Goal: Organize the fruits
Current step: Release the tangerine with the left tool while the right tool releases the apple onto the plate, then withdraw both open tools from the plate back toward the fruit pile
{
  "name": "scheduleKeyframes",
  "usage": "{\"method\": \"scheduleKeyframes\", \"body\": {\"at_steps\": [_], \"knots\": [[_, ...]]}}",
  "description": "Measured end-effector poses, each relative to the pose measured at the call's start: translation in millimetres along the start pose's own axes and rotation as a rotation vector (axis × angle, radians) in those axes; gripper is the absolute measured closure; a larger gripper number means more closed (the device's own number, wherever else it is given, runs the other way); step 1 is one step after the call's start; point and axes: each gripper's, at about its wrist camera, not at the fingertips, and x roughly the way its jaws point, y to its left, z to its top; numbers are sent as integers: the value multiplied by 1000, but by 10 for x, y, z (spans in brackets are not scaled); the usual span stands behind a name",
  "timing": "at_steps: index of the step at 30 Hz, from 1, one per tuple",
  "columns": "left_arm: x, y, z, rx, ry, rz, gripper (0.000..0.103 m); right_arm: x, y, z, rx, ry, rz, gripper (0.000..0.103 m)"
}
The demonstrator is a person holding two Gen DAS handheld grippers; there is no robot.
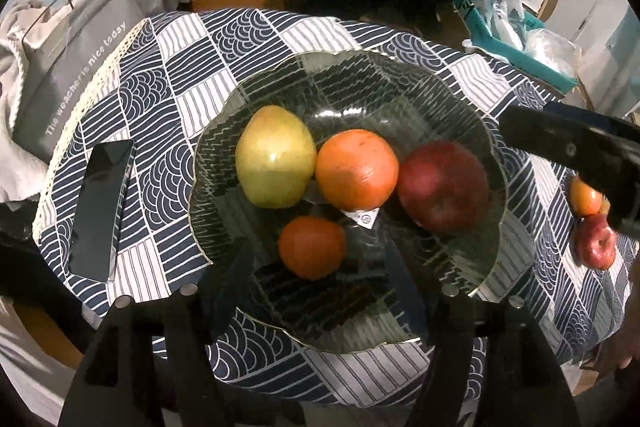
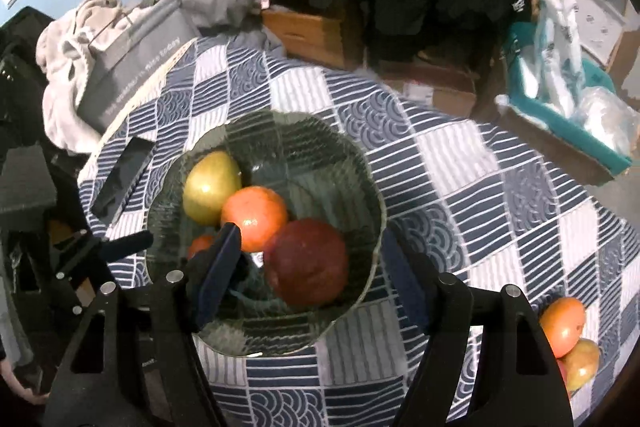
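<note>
Bowl (image 1: pixel 472 131) of ribbed dark glass holds four fruits.

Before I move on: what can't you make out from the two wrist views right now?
- Loose fruits on the tablecloth: right wrist view's edge cuts them; in left wrist view the right gripper's body covers part. Count unclear.
- Small orange fruit in the glass bowl: right gripper's finger hides most of it.
- Bowl sticker: too small to read.

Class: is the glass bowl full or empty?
Partly full. The glass bowl holds a pear, orange, apple and tomato.
</note>
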Motion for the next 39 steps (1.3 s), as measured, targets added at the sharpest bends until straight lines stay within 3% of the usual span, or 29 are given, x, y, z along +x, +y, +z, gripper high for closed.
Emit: {"method": "scheduleKeyframes", "body": {"at_steps": [10,39], "knots": [[-316,-184,66,36,-84,11,26,-397,-119,-18,-14,-85,-138,29],[-1041,-802,138,91,-256,-70,18,-1613,-661,-389,90,-286,-317,23]]}}
